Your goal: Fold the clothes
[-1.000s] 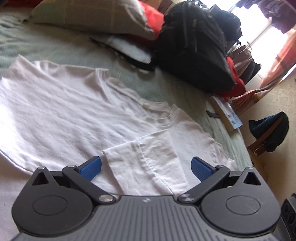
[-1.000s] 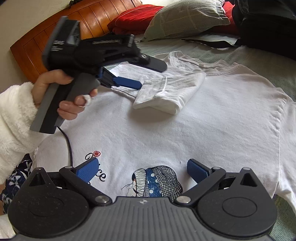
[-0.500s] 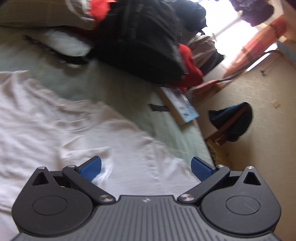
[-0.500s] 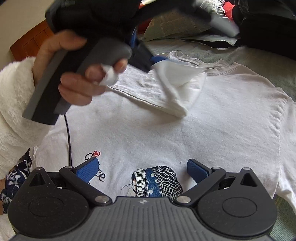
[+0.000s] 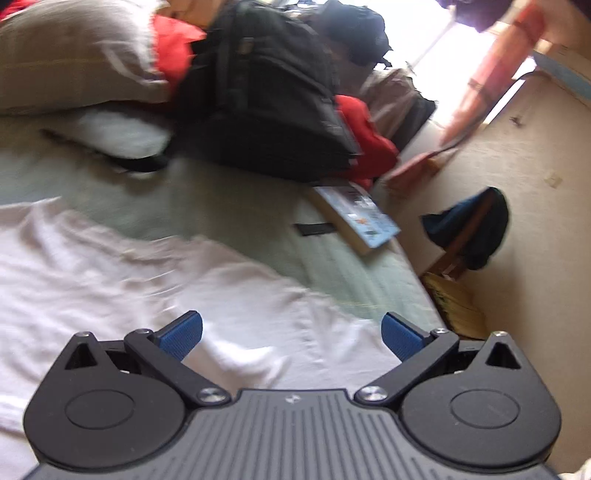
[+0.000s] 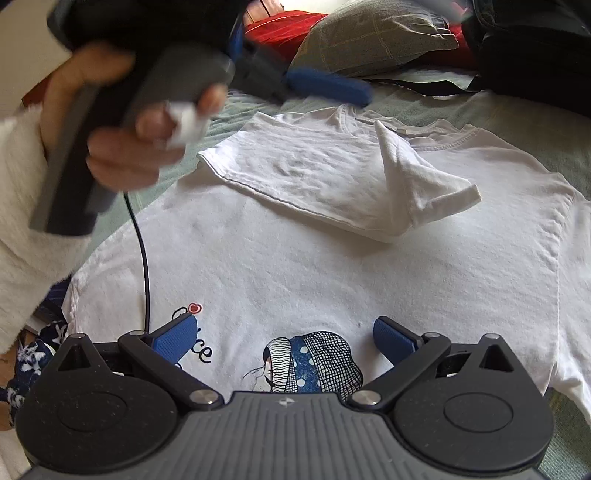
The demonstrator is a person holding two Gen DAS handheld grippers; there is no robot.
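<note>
A white T-shirt [image 6: 295, 266] with a printed girl figure [image 6: 306, 362] lies flat on the green bed. Its left sleeve [image 6: 332, 181] is folded in over the chest, with one corner sticking up. My right gripper [image 6: 284, 336] is open and empty, low over the print near the hem. My left gripper [image 5: 291, 332] is open and empty over the shirt [image 5: 129, 280]. In the right wrist view it is held up at the top left, above the shirt's shoulder, one blue finger [image 6: 328, 88] showing.
A grey pillow [image 6: 373, 40] and red pillow [image 6: 284, 29] lie at the head of the bed. A black backpack [image 5: 266, 96], a book [image 5: 358, 218] and the bed edge are to the right. A cable [image 6: 144, 258] hangs from the left gripper.
My left gripper let the folded sleeve lie and lifted up and away toward the shirt's shoulder, its view swinging right. The sleeve shifted and a corner now stands up. My right gripper stayed still.
</note>
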